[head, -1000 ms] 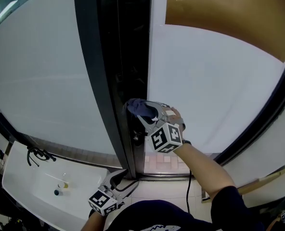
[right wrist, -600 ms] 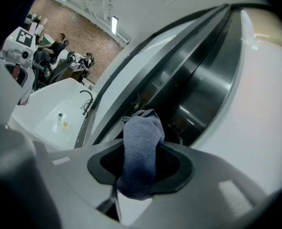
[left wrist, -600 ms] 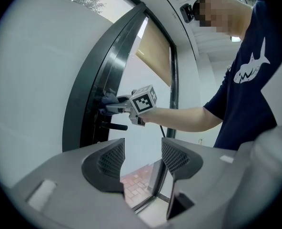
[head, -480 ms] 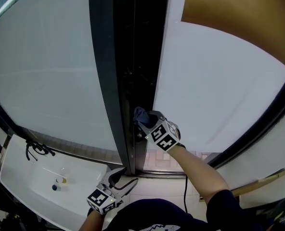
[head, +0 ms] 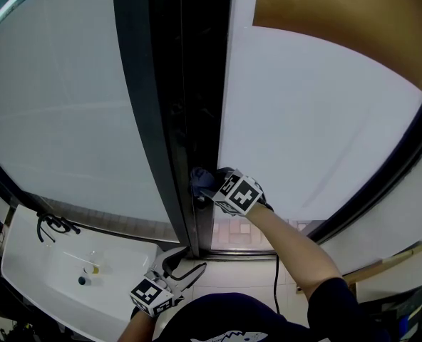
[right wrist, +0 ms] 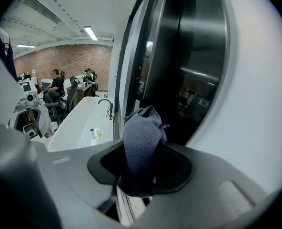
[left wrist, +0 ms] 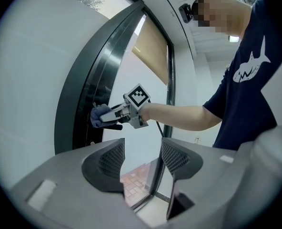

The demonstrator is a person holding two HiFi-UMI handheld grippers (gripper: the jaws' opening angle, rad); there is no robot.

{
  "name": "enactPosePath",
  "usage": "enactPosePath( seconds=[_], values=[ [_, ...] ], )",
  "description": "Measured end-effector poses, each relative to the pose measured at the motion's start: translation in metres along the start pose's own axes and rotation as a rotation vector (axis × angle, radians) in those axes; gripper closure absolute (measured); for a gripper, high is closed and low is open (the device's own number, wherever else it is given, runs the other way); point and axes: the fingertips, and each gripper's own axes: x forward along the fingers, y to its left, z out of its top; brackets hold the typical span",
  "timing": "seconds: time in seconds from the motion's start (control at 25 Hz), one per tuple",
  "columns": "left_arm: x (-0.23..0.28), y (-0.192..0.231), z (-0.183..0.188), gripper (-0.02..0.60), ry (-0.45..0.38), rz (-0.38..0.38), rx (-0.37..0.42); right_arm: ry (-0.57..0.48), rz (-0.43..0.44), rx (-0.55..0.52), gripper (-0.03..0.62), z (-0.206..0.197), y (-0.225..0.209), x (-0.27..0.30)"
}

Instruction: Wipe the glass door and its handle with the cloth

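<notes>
Head view: the door (head: 197, 84) stands upright, its dark edge running top to bottom. The cloth (head: 199, 179) is low on that edge, pinched in my right gripper (head: 209, 185). My left gripper (head: 189, 269) hangs low beside the sink (head: 40, 276). Left gripper view: its jaws are moderately apart, with nothing between them. Right gripper view: jaws clamped on the cloth, which stands lengthwise, pointing at the door

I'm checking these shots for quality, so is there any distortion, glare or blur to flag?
Head view: heavy fisheye bends the dark door frame into curves; lighting is even, no glare. Left gripper view: black vignette at the corners, a mosaic patch over the person's face. Right gripper view: the cloth is sharp, and the glossy frame shows reflections.
</notes>
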Motion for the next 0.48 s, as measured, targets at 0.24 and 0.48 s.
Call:
enactPosePath(
  seconds=[0.24, 0.48],
  values=[
    [0.003, -0.003, 0.000, 0.344, 0.005, 0.003, 0.007, 0.072, 0.011, -0.132, 0.450, -0.018, 0.004, -0.017],
    [0.004, -0.009, 0.001, 0.344, 0.017, 0.004, 0.015, 0.104, 0.019, -0.103, 0.450, -0.043, -0.009, -0.037]
  ],
)
